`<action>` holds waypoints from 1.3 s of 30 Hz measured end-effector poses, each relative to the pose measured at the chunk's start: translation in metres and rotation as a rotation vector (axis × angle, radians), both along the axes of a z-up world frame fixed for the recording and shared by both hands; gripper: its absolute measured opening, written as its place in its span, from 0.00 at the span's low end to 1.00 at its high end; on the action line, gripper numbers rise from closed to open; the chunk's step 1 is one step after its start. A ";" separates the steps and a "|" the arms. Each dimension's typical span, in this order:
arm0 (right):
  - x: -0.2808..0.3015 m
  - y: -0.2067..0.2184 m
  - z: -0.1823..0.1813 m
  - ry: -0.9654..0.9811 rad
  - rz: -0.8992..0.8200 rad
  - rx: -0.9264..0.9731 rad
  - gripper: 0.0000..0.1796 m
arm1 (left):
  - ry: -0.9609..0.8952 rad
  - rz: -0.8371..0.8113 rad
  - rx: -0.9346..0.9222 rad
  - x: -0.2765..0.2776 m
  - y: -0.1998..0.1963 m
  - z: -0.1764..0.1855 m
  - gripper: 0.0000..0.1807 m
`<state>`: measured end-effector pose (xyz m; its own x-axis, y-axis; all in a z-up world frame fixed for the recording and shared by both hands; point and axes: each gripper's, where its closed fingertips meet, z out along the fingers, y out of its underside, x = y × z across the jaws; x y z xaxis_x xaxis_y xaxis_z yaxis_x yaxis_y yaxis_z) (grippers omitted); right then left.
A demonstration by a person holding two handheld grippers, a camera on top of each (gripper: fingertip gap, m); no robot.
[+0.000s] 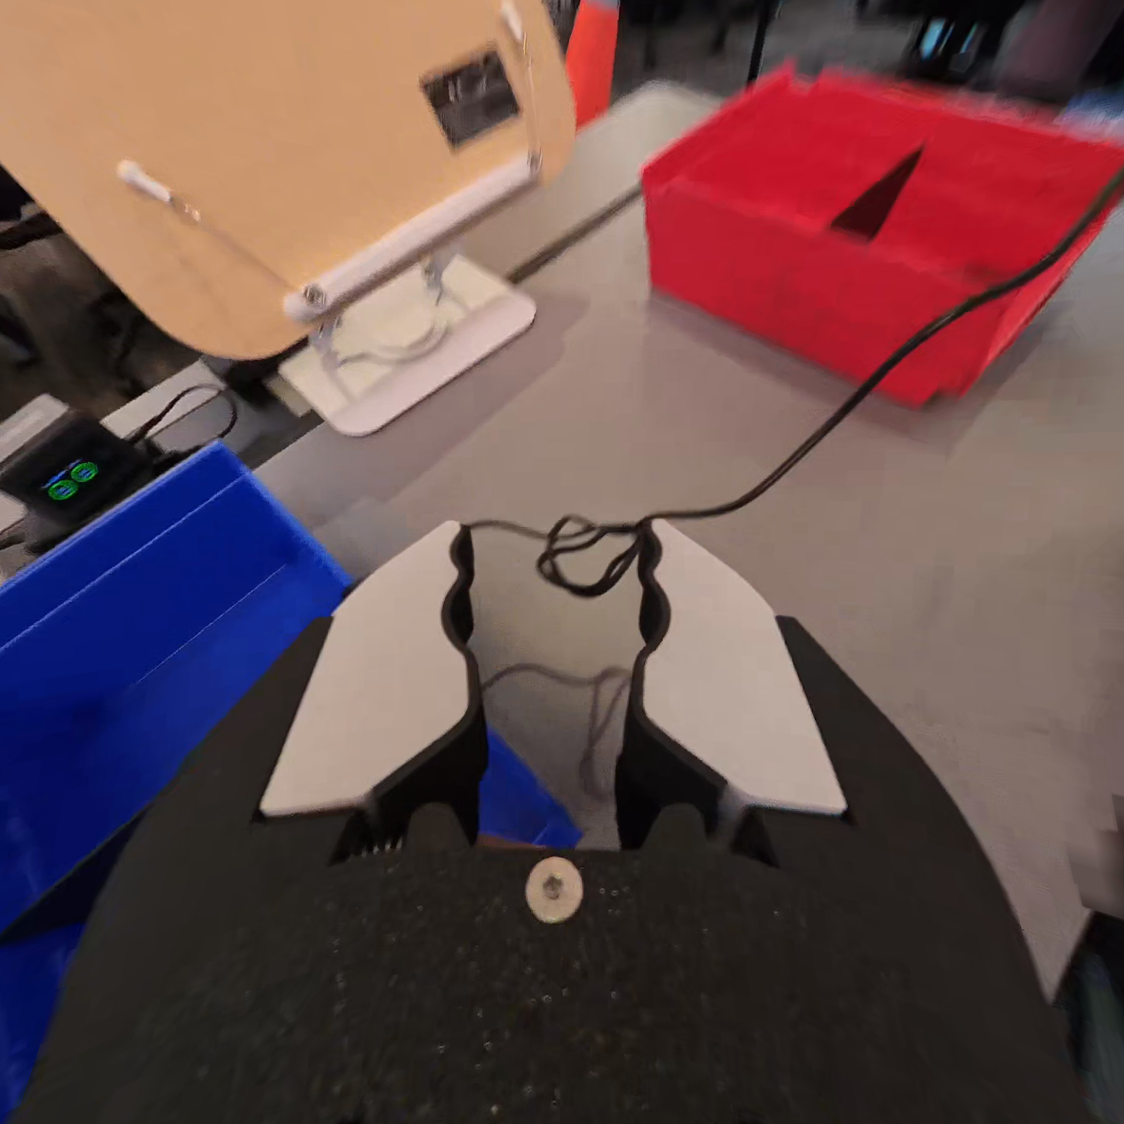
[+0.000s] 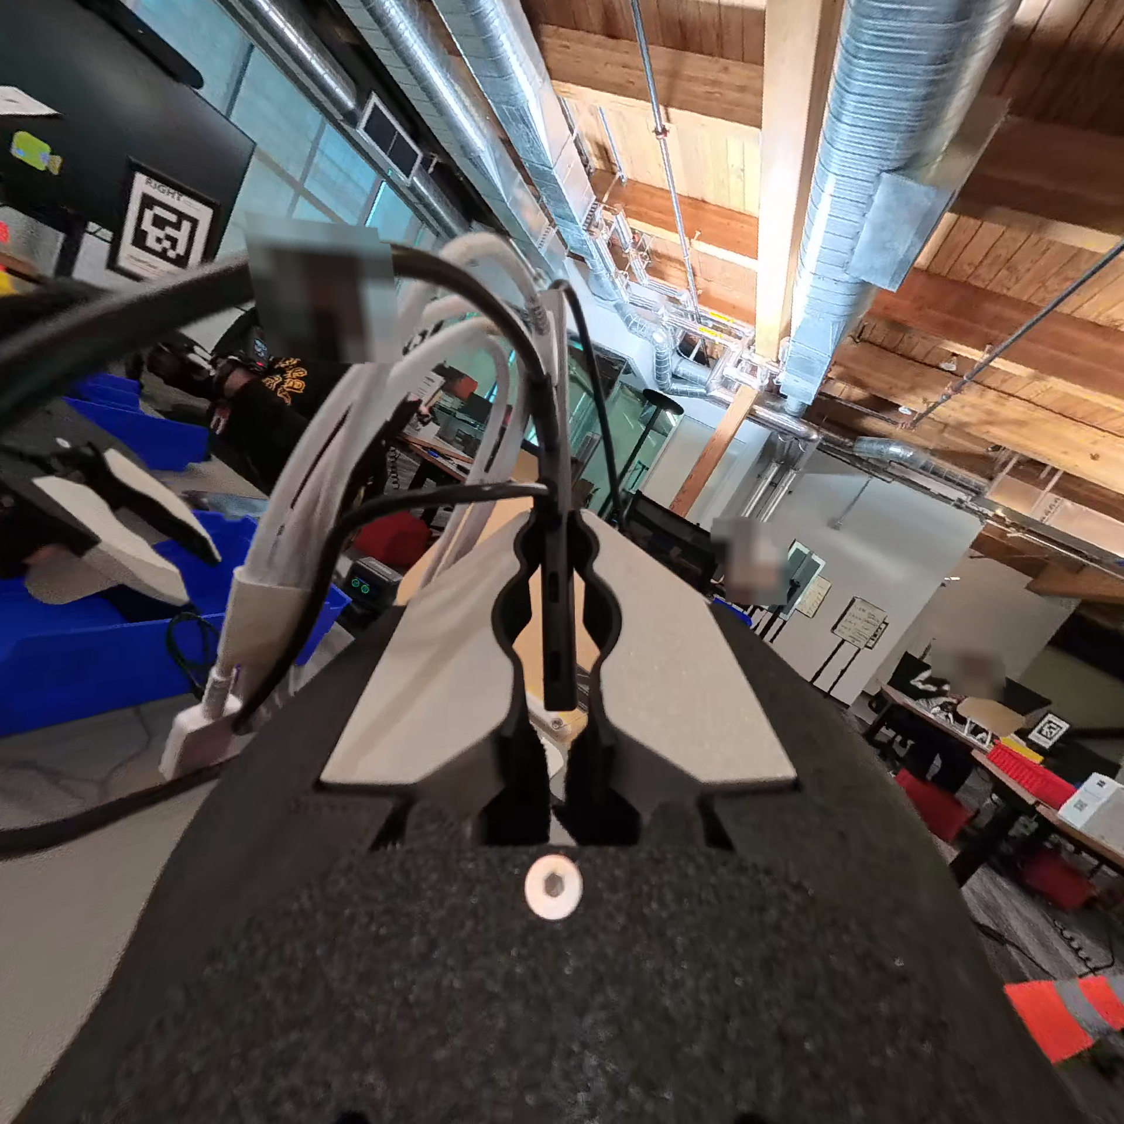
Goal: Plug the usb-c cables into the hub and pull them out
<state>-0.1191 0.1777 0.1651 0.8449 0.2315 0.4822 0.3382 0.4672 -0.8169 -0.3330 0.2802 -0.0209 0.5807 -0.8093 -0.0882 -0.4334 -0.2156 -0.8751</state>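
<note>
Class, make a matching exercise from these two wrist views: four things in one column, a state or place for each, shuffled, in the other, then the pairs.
Things:
1. left gripper
2. right gripper
3. blue bin
4. red bin

States or places:
A. shut on the black hub
B. far right on the table
C. open, holding nothing
D. left of the open gripper

Pairs: 1-C, 2-A, 3-D, 4-B
</note>
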 end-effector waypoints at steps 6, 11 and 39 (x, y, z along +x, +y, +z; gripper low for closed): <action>-0.013 -0.012 0.006 -0.023 0.047 -0.004 0.05 | 0.270 0.224 0.073 -0.073 0.057 -0.001 0.24; -0.020 -0.013 0.002 -0.037 0.066 -0.017 0.05 | 0.140 0.003 -0.275 -0.048 0.078 -0.039 0.23; -0.082 0.070 -0.143 -0.565 -0.020 -0.191 0.05 | -0.010 0.031 -0.278 0.057 -0.033 -0.024 0.14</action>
<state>-0.2013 0.2476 0.0219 0.4745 0.3450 0.8098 0.7521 0.3191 -0.5766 -0.2761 0.2473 -0.0446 0.6053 -0.7835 0.1402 -0.4148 -0.4608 -0.7846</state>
